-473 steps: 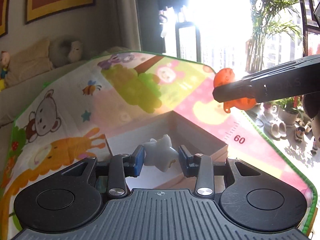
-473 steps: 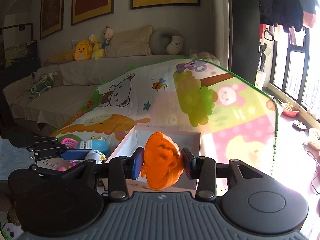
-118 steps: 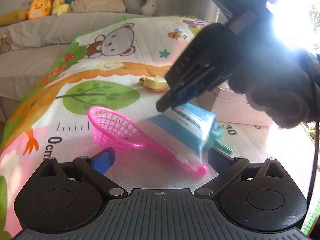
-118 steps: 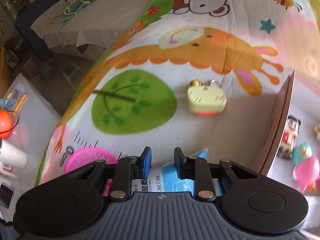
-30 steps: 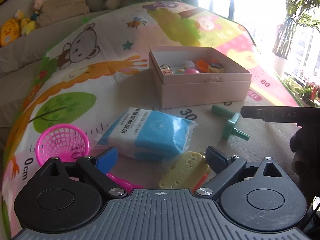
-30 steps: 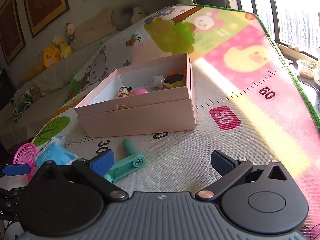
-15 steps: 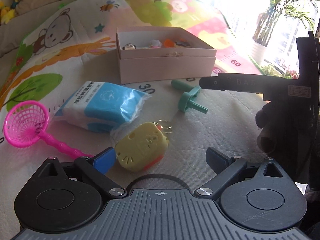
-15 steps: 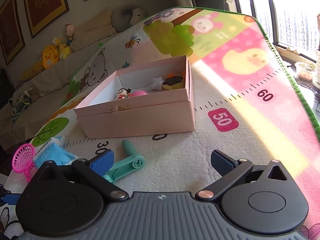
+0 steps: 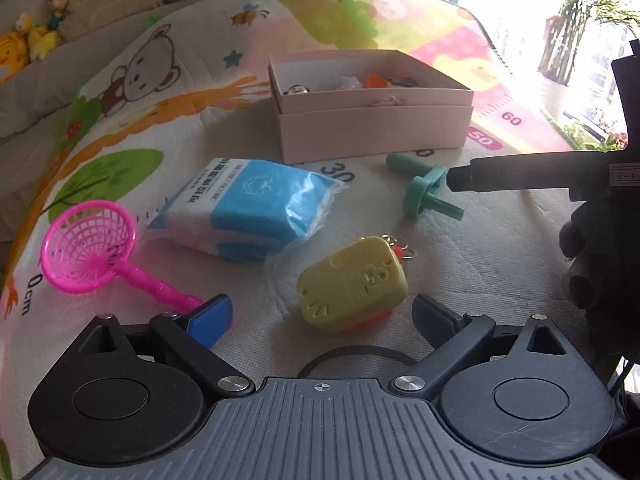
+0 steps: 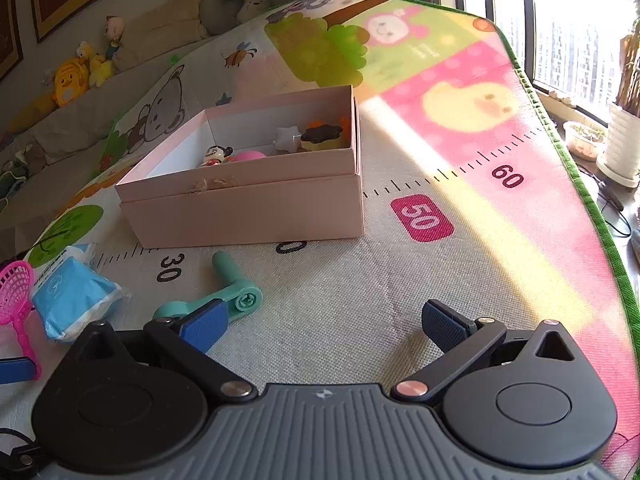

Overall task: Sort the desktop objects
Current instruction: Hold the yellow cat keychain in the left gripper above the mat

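Left gripper (image 9: 322, 314) held low over a cartoon play mat (image 9: 500, 248), jaws spread wide, gripping nothing. Directly ahead, between the two fingers and just beyond their tips: a yellow keychain toy (image 9: 352, 285), blocky with rounded corners, embossed marks on its upper face, an orange underside, a metal ring at its far end. Just past the left blue pad (image 9: 210, 319): the handle end of a pink plastic net scoop (image 9: 90, 248), round basket lying farther out to the left. Beyond the yellow toy: a blue-and-white tissue pack (image 9: 256, 208) in clear wrap, flat on the mat.

Right gripper (image 10: 324, 322) also low and level, jaws wide apart, holding nothing. Seen from the left camera as a dark finger reaching in from the right, its tip just beside a teal crank-shaped toy (image 9: 426, 190). From the right camera, that teal toy (image 10: 218, 296) partly behind the left blue pad (image 10: 204, 326), not between the fingers.

Farther out: an open pink cardboard box (image 10: 248, 208) near the printed 30 to 50 marks, holding a small doll figure (image 10: 216, 155), a white star (image 10: 288, 137), a round pink piece and orange and dark-topped pieces.
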Demonstrator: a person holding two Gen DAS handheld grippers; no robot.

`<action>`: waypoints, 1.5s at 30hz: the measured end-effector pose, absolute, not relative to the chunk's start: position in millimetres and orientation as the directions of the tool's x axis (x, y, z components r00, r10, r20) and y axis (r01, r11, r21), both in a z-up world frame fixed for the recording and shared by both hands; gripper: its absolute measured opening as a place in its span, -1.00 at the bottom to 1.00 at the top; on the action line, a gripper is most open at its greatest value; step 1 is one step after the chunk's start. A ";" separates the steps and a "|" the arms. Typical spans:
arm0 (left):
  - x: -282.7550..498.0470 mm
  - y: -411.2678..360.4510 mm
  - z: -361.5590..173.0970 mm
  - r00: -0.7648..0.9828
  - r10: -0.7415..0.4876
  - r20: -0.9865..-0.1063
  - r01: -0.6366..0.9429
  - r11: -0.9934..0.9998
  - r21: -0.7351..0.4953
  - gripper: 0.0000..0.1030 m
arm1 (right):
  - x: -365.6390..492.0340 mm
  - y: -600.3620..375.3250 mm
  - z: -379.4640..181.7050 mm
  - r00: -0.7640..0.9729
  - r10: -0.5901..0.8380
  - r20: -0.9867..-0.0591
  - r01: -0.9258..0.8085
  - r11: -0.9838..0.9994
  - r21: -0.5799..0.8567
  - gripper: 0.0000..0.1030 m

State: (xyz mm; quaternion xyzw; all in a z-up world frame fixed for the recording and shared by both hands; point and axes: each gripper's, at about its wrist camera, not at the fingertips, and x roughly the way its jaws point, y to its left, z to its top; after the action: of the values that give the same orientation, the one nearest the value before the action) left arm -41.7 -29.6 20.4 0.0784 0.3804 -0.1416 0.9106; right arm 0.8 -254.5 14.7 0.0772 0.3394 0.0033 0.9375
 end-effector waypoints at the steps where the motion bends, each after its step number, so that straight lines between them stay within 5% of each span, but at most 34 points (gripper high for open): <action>1: -43.2 -28.0 19.0 0.683 -0.177 -0.709 0.308 0.949 0.060 0.95 | 0.5 -254.8 14.6 0.770 0.059 -0.635 0.046 0.988 0.148 1.00; 28: -35.7 -36.3 23.4 0.648 -0.300 -0.700 0.335 0.938 -0.091 0.99 | -1.3 -244.1 14.9 0.757 0.046 -0.651 0.036 0.993 0.112 1.00; 31: -32.6 -31.2 20.5 0.614 -0.334 -0.715 0.320 0.933 -0.162 0.64 | -1.5 -244.9 14.5 0.759 0.049 -0.650 0.035 0.993 0.116 1.00; 39: -29.9 -23.6 23.6 0.618 -0.348 -0.705 0.278 0.935 -0.219 0.39 | -4.7 -245.6 16.1 0.769 0.087 -0.634 -0.002 0.991 0.134 1.00; 41: -31.0 -22.7 26.8 0.623 -0.351 -0.699 0.277 0.935 -0.223 0.21 | -9.8 -243.6 20.9 0.784 0.155 -0.601 -0.084 0.986 0.144 1.00; 45: -33.3 -22.3 28.0 0.633 -0.341 -0.695 0.271 0.939 -0.213 0.20 | -11.5 -215.0 35.6 0.763 0.229 -0.605 -0.267 0.963 0.029 0.99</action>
State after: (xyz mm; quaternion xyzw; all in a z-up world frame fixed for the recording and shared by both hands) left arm -33.3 -22.3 28.0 -0.0442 0.3935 -0.1695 0.9025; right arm -11.5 -215.0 35.6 -0.0294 0.3180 0.1323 0.9383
